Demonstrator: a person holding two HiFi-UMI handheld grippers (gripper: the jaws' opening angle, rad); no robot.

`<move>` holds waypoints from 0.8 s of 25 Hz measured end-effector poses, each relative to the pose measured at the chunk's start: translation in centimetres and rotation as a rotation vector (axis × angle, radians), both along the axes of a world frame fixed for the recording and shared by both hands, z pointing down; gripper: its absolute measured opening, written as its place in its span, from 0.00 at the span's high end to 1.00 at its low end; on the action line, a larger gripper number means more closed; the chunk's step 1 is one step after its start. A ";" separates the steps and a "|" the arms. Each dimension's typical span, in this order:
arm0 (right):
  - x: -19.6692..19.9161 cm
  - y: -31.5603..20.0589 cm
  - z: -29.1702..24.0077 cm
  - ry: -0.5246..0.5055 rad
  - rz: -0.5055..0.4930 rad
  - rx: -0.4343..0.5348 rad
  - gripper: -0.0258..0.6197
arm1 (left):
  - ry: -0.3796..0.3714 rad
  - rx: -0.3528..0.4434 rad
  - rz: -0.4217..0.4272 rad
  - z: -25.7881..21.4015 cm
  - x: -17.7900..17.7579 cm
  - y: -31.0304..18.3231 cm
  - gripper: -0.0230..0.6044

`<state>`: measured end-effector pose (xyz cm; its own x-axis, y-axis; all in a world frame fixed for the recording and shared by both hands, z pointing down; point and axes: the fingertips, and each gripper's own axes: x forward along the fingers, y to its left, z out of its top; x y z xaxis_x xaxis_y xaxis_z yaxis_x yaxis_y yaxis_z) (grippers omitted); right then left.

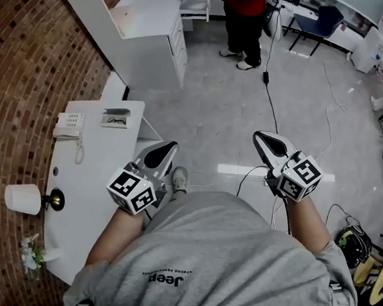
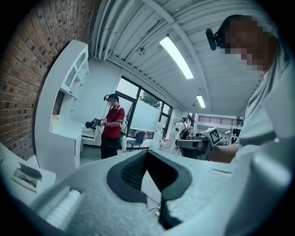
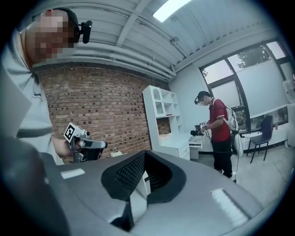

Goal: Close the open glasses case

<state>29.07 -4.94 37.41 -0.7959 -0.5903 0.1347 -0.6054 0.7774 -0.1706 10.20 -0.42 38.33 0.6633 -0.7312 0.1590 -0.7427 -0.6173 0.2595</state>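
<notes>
Seen from above, a person in a grey T-shirt [image 1: 215, 264] holds a gripper in each hand, level and side by side above a pale grey floor [image 1: 235, 113].

The left gripper [image 1: 167, 150] has its jaws together with nothing between them; its own view shows the black pads meeting at their tips [image 2: 146, 152]. The right gripper [image 1: 262, 139] looks the same, its jaws together and empty [image 3: 145, 153]. Both grippers are well apart from the table.

To the person's left, a white table [image 1: 103, 174] stands against a brick wall [image 1: 26, 68]. At the table's near end is a small bunch of flowers [image 1: 31, 251], and a white lamp [image 1: 22, 197] sticks out beside it.

The glasses case [image 1: 114, 117] lies open near the table's far end, ahead of the left gripper and to its left. It also shows at the lower left edge of the left gripper view [image 2: 25, 175]. A white telephone [image 1: 69, 125] sits just beside the case, nearer the wall.

Beyond the table stands a white cabinet [image 1: 155, 39]. Farther off, another person in a red shirt [image 1: 245, 0] stands holding grippers, near a blue chair [image 1: 323, 24].
</notes>
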 end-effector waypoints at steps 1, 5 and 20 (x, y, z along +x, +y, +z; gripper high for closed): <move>-0.6 -1.1 0.0 0.005 0.013 0.002 0.95 | 0.006 0.001 0.015 0.2 -0.6 -1.4 0.97; -3.6 -6.3 -0.3 0.021 0.070 0.019 0.95 | 0.025 0.010 0.076 0.3 -3.8 -7.7 0.97; -13.6 -22.9 -2.6 0.032 0.166 0.023 0.95 | 0.048 0.025 0.201 -1.0 -12.3 -25.7 0.97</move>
<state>15.46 -27.82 34.85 -0.6827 -0.7165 0.1435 -0.7307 0.6697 -0.1326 -2.07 -26.14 37.32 0.8025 -0.5869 0.1075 -0.5913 -0.7583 0.2745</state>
